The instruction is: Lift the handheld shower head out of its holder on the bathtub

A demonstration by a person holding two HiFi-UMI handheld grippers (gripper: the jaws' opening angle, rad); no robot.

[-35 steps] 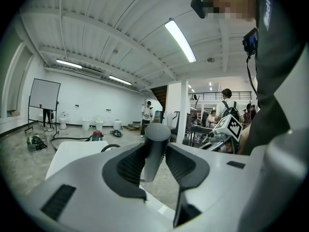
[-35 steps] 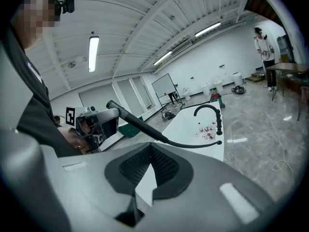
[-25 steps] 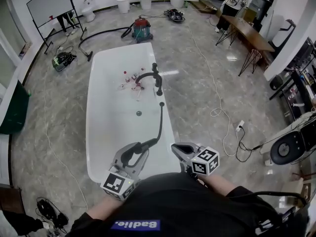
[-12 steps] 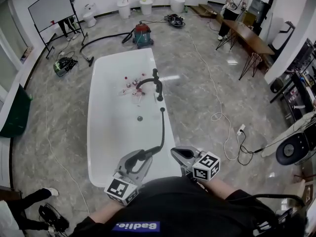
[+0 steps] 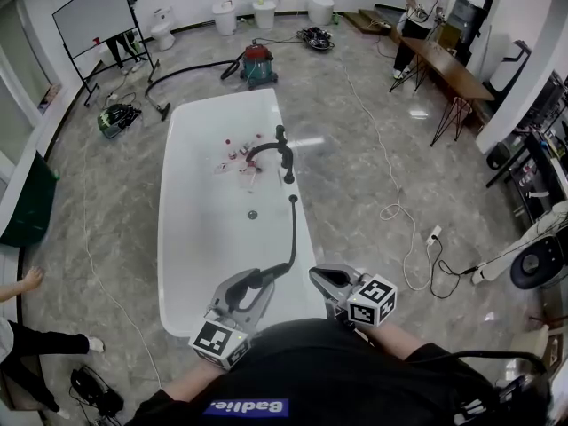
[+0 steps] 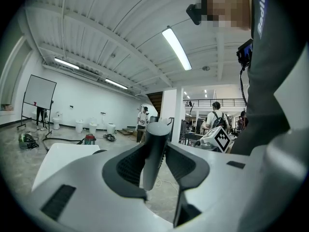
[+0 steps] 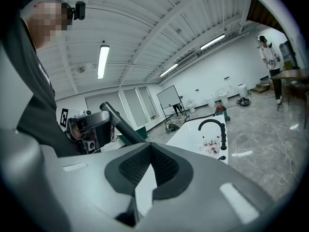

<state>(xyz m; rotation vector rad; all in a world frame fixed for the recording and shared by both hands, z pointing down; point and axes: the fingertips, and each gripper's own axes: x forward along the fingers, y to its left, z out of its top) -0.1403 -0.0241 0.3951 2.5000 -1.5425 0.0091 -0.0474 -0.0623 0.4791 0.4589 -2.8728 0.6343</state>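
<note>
The left gripper (image 5: pixel 247 282) is clamped crosswise on the shower head (image 6: pixel 153 149) over the bathtub's (image 5: pixel 163 256) near right corner, while the right gripper (image 5: pixel 327 280) hangs just beside, jaws together and empty.

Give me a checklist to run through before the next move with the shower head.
1. Left tongs clamped on the shower head: ok.
2. Shower head lifted away from the rim: ok, it is held over the near end of the tub.
3. Hose clear of the faucet: ok.
4. Right tongs free: ok, shut with nothing between them.
5. Enough hose slack for a further pull: cannot tell.
</note>
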